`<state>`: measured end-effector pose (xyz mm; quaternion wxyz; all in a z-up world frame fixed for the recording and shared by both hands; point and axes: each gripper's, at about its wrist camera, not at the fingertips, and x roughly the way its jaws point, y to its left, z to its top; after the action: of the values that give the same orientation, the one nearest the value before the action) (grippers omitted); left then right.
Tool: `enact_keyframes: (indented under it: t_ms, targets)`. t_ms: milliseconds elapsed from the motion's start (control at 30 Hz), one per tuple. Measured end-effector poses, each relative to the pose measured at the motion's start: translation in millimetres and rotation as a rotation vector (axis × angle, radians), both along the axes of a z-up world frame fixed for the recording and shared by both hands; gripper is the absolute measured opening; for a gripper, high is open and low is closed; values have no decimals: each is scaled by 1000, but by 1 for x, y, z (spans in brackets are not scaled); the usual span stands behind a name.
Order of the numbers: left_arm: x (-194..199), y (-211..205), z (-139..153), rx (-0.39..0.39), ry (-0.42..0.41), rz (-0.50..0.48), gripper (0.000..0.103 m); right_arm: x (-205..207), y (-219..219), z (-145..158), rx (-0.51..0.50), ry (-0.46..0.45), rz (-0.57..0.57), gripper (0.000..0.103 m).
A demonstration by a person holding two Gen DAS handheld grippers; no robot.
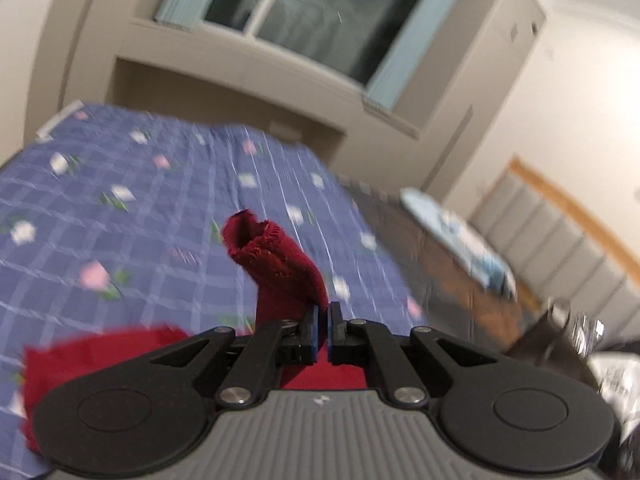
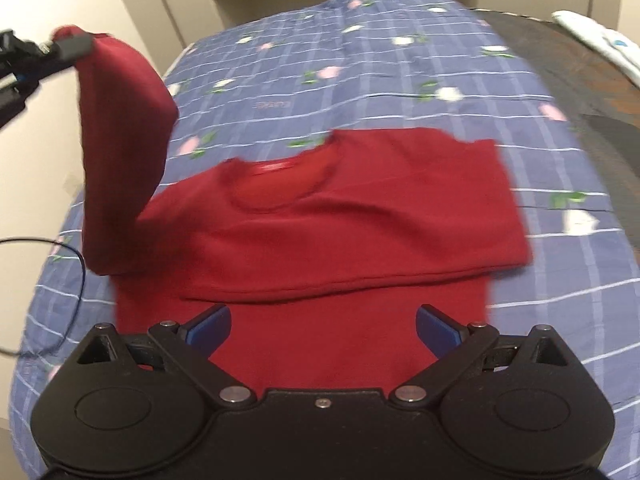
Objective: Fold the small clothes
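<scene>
A small dark red T-shirt (image 2: 340, 216) lies on the blue flowered bedspread (image 2: 400, 80), its lower part folded up over the chest. My left gripper (image 1: 323, 316) is shut on the shirt's left sleeve (image 1: 276, 264) and holds it lifted above the bed; it also shows in the right wrist view (image 2: 68, 46) with the raised sleeve (image 2: 120, 140) hanging from it. My right gripper (image 2: 323, 330) is open and empty, just above the shirt's near edge.
The bed's right edge borders a dark floor (image 2: 580, 72). A white and light blue cloth (image 2: 592, 40) lies beyond it. A black cable (image 2: 76, 264) hangs at the bed's left edge. A window (image 1: 320, 12) and wall are behind the bed.
</scene>
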<state>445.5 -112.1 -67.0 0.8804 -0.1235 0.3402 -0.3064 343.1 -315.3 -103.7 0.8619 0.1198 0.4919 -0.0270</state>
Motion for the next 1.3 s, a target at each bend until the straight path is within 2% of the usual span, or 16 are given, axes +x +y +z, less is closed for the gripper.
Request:
enact_keyframes:
  t_ms: [167, 300, 333, 367, 400, 467, 600, 733, 833, 933, 1067, 1133, 1167, 1200, 1233, 1300]
  targets:
    - [-7, -46, -58, 100, 110, -59, 3, -20, -56, -10, -30, 28, -54, 99]
    - [-12, -63, -80, 143, 218, -94, 9, -34, -84, -15, -36, 43, -78, 99]
    - [-12, -62, -83, 147, 238, -98, 12, -36, -88, -16, -32, 46, -81, 99]
    - [-17, -59, -82, 149, 243, -98, 23, -38, -92, -17, -28, 47, -81, 99]
    - [-22, -54, -79, 149, 241, -89, 39, -38, -93, -18, -22, 48, -81, 99]
    - [-28, -42, -75, 148, 244, -57, 55, -36, -93, -20, -7, 46, -77, 99]
    - [-38, -8, -68, 178, 260, 14, 62, -24, -87, -22, 45, 31, -71, 99]
    - [-40, 43, -62, 256, 257, 161, 71, -1, -79, -29, 119, 20, -63, 99]
    - [-30, 80, -73, 378, 262, 300, 71, 20, -68, -36, 121, 18, -39, 93]
    - [-16, 113, -86, 460, 242, 357, 70, 42, -53, -46, 62, 43, -2, 79]
    - [2, 136, -99, 558, 180, 314, 67, 55, -38, -58, 5, 83, 22, 52]
    - [9, 139, -104, 601, 145, 265, 67, 53, -33, -61, -19, 89, 21, 47]
    - [12, 139, -107, 620, 129, 233, 64, 52, -31, -61, -20, 89, 26, 36]
    - [13, 137, -109, 627, 112, 199, 54, 51, -30, -61, -21, 89, 31, 23]
    - [14, 134, -110, 632, 93, 152, 47, 50, -30, -60, -31, 89, 34, 18]
    - [12, 126, -111, 638, 71, 84, 13, 50, -30, -55, -28, 79, 49, 12]
